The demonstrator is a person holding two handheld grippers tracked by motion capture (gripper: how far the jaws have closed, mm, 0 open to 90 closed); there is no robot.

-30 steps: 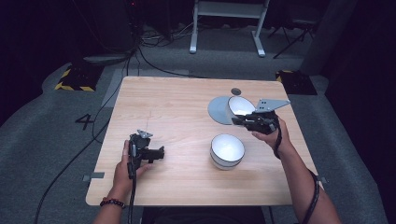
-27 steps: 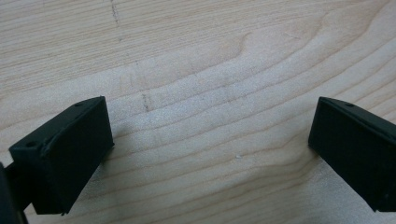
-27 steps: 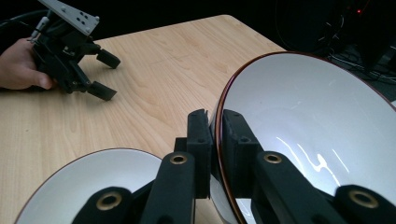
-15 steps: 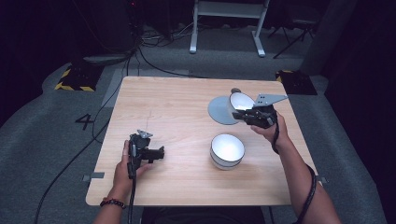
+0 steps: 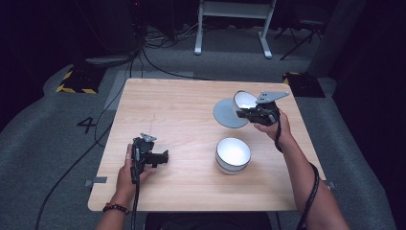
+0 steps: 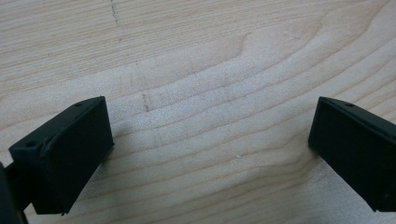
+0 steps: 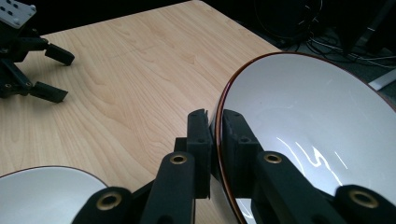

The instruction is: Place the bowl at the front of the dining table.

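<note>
My right gripper point(image 5: 245, 112) has its jaws clamped on the rim of a white bowl point(image 5: 245, 99), 1 jaw inside and 1 outside; in the right gripper view the rim point(image 7: 219, 121), edged in dark brown, runs between the 2 black jaws and the bowl point(image 7: 308, 135) is tipped up on its side. In the high view I see this bowl held above a grey plate point(image 5: 229, 114) that lies flat on the surface point(image 5: 182, 110), toward the far right corner. A second white bowl point(image 5: 232, 155) stands upright on the surface nearer the front edge, right of the middle, apart from the plate. My left gripper point(image 5: 163, 157) rests low near the front left corner, jaws spread wide with nothing between them; the left gripper view shows bare wood grain point(image 6: 210, 107) between the 2 jaw pads.
</note>
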